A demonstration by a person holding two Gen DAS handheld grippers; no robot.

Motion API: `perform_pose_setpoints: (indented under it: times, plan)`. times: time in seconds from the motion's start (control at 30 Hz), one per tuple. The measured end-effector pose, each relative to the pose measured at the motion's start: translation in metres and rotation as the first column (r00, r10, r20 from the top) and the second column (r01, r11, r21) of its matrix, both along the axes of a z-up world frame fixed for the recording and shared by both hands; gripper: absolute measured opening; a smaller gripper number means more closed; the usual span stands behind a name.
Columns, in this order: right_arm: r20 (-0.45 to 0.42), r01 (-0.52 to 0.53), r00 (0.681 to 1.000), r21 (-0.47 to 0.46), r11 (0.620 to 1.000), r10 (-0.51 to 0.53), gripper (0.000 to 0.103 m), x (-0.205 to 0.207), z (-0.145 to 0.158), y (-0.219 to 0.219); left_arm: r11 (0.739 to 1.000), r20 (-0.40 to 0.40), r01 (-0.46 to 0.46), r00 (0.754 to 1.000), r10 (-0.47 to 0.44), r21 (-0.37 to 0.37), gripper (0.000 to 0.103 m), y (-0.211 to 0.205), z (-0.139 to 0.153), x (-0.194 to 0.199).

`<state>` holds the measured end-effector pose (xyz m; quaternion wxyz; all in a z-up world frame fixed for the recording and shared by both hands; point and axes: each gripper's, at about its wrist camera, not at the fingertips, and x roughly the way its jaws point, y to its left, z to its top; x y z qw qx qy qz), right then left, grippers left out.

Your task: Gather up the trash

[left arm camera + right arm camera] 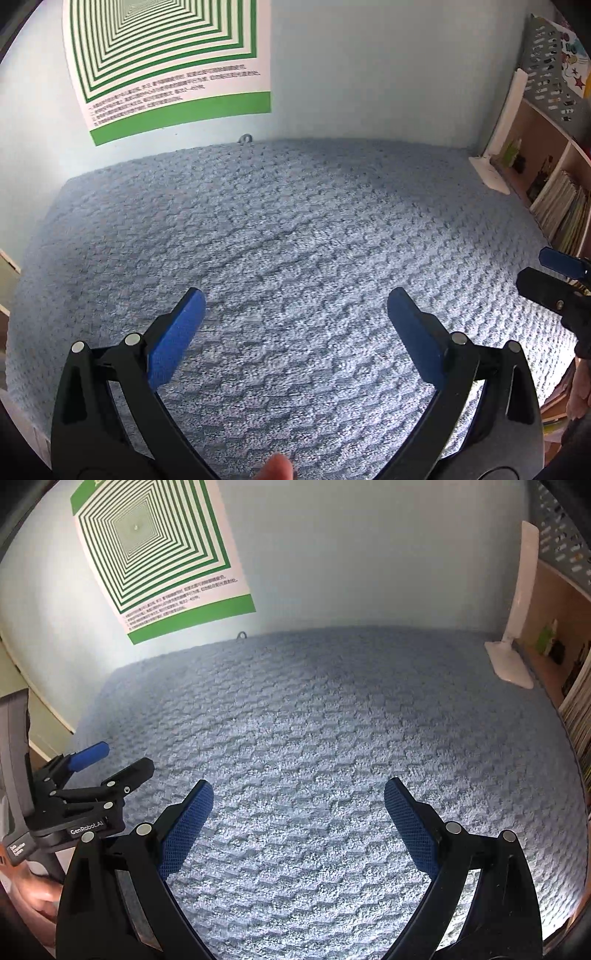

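Left wrist: left gripper [295, 306] fingers wide apart — empty.

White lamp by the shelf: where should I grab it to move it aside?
Probably the slim upright arm of the lamp, with the right tool coming from the left: its base lies flat and wide on the cloth, and the shelf blocks its right side.

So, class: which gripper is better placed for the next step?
Neither clearly: left gripper and right gripper both hang open over the blue cloth, and no trash shows. The right is nearer the white lamp side.
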<state>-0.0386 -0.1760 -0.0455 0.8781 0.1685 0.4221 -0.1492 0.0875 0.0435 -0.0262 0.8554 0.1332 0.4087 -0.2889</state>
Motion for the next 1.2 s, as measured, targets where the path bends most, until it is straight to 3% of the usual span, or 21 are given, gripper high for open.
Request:
perform_pose_setpoints:
  times: [0.37,1.2]
  plan:
    - [0.022,-0.028,0.999,0.010,1.000,0.027,0.093,0.002,0.003,0.002,0.998,0.040,-0.066,0.997,0.066,0.006,0.097,0.007,0.006,-0.006]
    - [0.004,-0.089,0.996,0.004,0.996,0.089,0.093,0.003,-0.001,0.017,0.990,0.019,-0.135,0.991,0.134,0.035,0.097,0.025,-0.002,-0.015]
